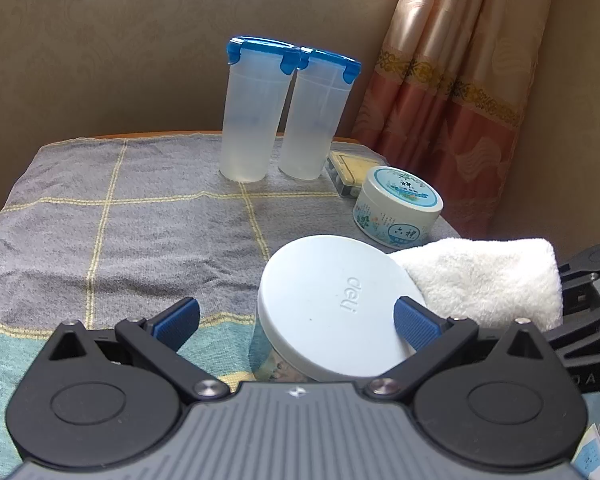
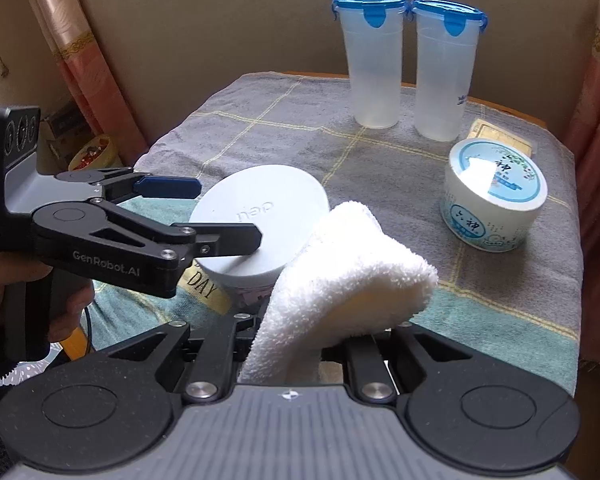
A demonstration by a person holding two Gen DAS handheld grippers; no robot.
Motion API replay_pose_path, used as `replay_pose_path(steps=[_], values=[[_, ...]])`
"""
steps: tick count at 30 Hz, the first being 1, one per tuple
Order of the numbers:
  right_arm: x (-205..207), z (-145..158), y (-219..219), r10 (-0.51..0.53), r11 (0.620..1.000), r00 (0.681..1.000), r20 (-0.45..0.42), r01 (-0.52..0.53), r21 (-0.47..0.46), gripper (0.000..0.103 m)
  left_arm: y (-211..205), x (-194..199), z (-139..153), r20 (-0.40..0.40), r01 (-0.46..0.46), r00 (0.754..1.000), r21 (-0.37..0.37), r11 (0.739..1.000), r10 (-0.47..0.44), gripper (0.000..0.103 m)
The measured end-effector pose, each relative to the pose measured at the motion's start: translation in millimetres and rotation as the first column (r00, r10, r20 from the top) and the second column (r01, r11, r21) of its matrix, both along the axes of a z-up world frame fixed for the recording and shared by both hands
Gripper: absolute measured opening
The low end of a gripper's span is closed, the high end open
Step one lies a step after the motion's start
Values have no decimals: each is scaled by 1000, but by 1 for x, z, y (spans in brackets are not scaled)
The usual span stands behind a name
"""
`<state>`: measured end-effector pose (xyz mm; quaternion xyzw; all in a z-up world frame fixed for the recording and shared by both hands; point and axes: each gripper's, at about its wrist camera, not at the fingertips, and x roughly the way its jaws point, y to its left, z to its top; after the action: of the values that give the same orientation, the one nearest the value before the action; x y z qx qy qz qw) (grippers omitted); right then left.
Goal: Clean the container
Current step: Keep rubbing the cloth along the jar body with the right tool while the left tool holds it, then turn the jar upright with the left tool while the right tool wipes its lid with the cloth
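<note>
I keep the left claw (image 2: 228, 216) straddling the white-lidded container (image 1: 332, 304) at lower centre on the counter (image 1: 120, 220), jaws not visibly clamped, to steady it while the right claw (image 2: 296, 344), closed on the white towel (image 2: 340, 272), wipes its lid edge.

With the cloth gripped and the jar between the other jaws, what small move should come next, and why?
Probably slide the white towel, pinched in the right gripper, leftward across the jar's white lid. The towel already touches the lid's right edge, and the left gripper straddles the lid, though only its right finger visibly touches.
</note>
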<state>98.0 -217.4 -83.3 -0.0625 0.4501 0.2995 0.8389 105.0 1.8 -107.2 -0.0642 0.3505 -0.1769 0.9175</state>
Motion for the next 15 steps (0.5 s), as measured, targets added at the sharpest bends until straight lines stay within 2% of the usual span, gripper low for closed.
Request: replay_pose_path(steps=[11, 15], values=[[-29, 0, 14, 66, 998, 997, -27, -66, 5, 18, -1, -1, 0, 1, -5, 1000, 1, 1000, 5, 103], [-26, 9, 4, 28, 1000, 1000, -3, -28, -6, 18, -3, -3, 3, 9, -7, 1000, 25, 1000, 7, 103]])
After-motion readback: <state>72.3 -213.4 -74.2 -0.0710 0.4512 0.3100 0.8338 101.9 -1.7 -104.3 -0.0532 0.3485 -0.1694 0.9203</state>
